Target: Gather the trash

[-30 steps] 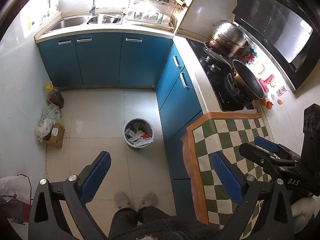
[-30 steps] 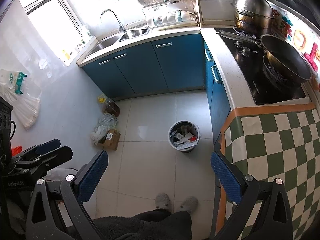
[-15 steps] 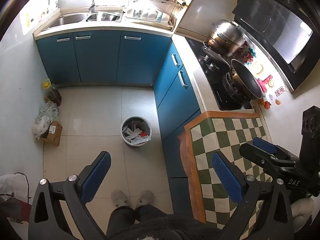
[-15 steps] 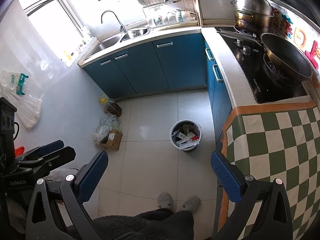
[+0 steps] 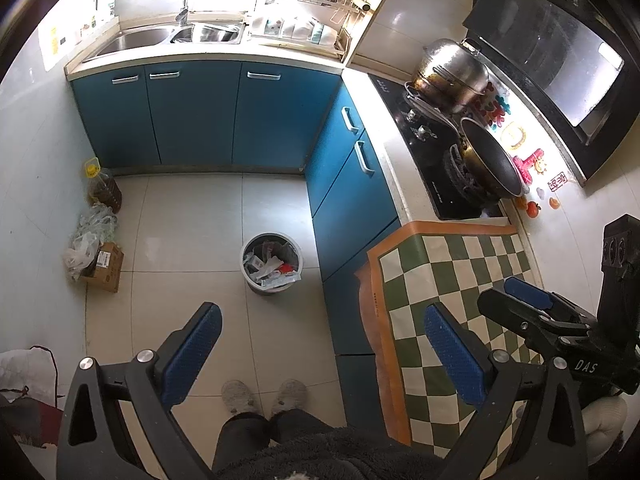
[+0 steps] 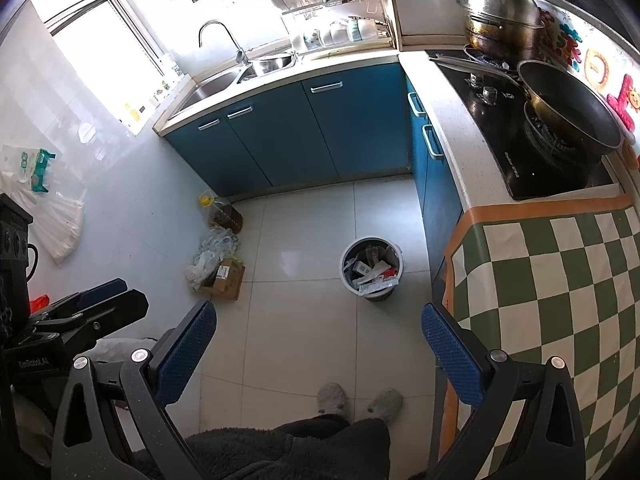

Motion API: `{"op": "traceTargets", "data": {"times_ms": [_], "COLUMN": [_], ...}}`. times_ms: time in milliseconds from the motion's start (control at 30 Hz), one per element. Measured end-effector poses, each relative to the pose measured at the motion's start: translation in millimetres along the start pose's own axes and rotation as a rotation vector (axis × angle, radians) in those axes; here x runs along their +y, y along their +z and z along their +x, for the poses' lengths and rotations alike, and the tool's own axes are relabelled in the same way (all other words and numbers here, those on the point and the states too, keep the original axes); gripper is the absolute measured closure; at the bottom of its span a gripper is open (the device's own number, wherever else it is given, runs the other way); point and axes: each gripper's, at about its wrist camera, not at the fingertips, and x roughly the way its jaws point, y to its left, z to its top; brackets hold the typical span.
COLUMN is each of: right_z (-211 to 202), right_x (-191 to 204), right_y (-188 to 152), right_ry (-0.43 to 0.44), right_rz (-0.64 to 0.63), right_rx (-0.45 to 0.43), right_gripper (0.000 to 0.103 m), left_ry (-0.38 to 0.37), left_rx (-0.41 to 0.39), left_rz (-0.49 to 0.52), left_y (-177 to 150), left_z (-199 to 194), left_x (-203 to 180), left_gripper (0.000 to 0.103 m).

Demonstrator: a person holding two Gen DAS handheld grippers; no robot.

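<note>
- The left claw (image 5: pixel 320 354) is spread wide with nothing between its blue pads, held high over the floor tiles; the right claw (image 6: pixel 318 350) is likewise released and empty, and the two hang side by side at about the same height.
- Below them stand the person's slippered feet (image 5: pixel 264 396), and beyond those, well apart from both claws, sits the bin (image 5: pixel 271 262) on the floor, just beside the blue cabinets (image 5: pixel 352 216) and already stuffed with wrappers and paper.
- Against the left wall lie a cardboard box (image 5: pixel 105 266) with crumpled plastic bags (image 5: pixel 90 236) on it (probably trash too) and a bottle (image 5: pixel 103 190) of dark liquid behind.
- To the right, the surface under the checked cloth (image 5: pixel 452 276) shows no litter.
- Risks, as a judgement: the bin looks overfull, so a tilted lift by its rim could spill loose pieces; thin bags may slip from the pads; a long reach down may nudge the bin into the cabinets.
</note>
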Motion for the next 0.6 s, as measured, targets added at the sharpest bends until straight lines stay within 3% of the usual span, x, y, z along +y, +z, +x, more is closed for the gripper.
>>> {"op": "traceTargets", "data": {"times_ms": [600], "right_z": [-3.1], "right_x": [1.5], "right_y": [-3.9], "right_ry": [0.02], "right_rz": [-0.009], "right_rx": [0.006], "right_gripper": [0.0], "left_ry": [-0.003], "left_rx": [0.001], "left_rz": [-0.001], "left_y": [-0.5], "left_z": [-1.0], "left_x": [-1.5], "left_gripper": [0.0]}}
